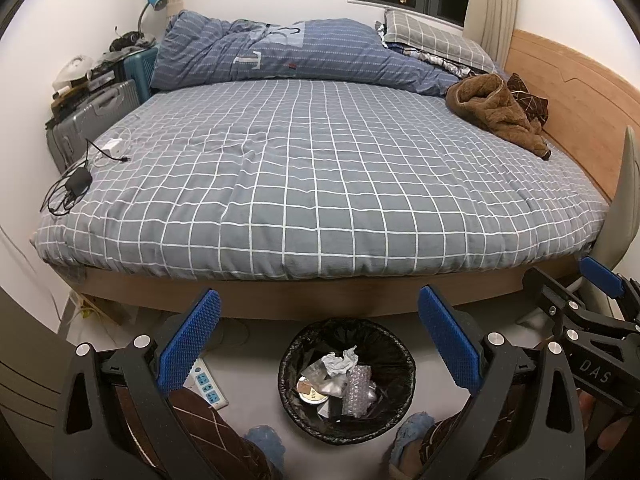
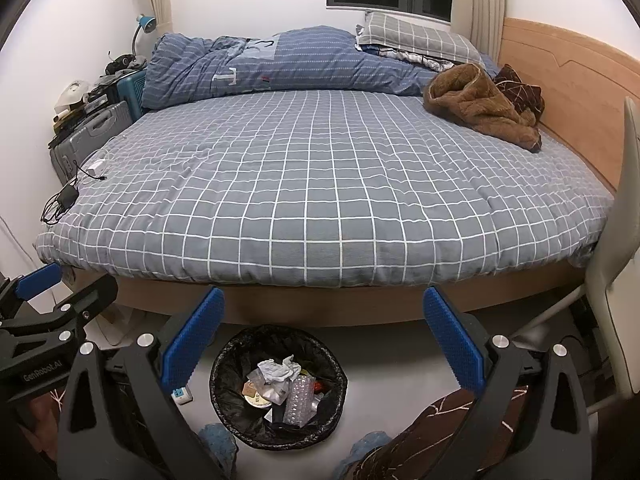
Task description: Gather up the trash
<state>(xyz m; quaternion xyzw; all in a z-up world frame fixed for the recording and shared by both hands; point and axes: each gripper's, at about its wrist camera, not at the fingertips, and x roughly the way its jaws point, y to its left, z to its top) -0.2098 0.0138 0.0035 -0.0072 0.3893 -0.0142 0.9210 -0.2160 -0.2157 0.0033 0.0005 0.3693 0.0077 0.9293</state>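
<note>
Trash (image 1: 347, 380) (image 2: 280, 384) lying inside black-lined bin (image 1: 288, 364) (image 2: 218, 376), bin standing on floor just before bed (image 1: 320, 184) (image 2: 320, 184) edge, between slippered feet. Left gripper (image 1: 318, 336) hovering above bin, jaws spread wide, holding nothing; bare floor showing around bin. Right gripper (image 2: 322, 336) likewise gaping empty, bin sitting left of its centre. Left view alone showing power strip (image 1: 206, 386) fully; right view alone showing chair (image 2: 624, 264) side crowding bed corner.

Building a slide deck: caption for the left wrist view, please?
Open left claw above a lined trash bin holding crumpled paper, beside a checked bed.
</note>
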